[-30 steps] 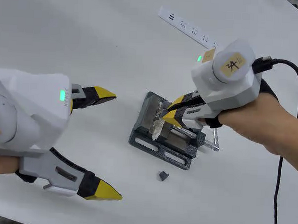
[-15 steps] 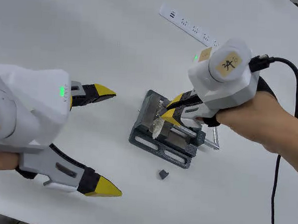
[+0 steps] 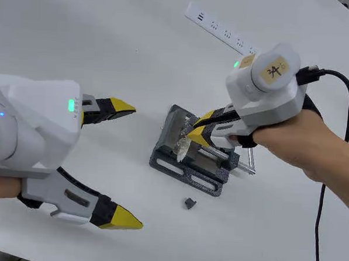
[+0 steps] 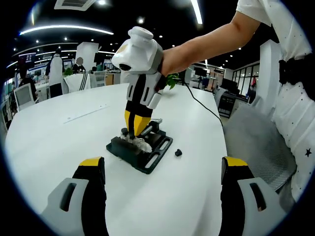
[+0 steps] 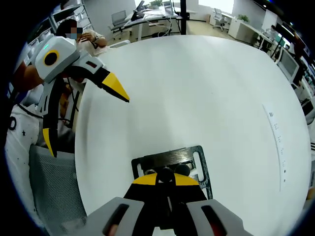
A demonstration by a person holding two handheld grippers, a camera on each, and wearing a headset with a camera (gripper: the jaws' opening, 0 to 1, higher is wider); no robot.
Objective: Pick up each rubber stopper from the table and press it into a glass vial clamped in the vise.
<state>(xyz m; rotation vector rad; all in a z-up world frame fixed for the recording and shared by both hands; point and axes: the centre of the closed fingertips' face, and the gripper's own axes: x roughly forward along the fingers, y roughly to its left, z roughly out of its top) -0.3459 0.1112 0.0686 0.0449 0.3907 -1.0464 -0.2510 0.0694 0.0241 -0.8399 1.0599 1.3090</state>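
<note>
A dark vise (image 3: 184,169) sits mid-table with clear glass vials (image 3: 181,146) clamped in it. My right gripper (image 3: 192,131) points down onto the vials, shut on a dark rubber stopper (image 5: 166,173) at its tips. In the left gripper view the right gripper (image 4: 134,127) stands upright over the vise (image 4: 147,156). A loose black stopper (image 3: 189,203) lies on the table just in front of the vise, and it also appears as the stopper (image 4: 178,153) in the left gripper view. My left gripper (image 3: 130,166) hovers wide open to the left, holding nothing.
A white power strip (image 3: 223,33) lies at the far side of the white table (image 3: 138,47). A black cable (image 3: 339,116) runs from the right gripper past the person's arm. Desks, chairs and other people stand beyond the table.
</note>
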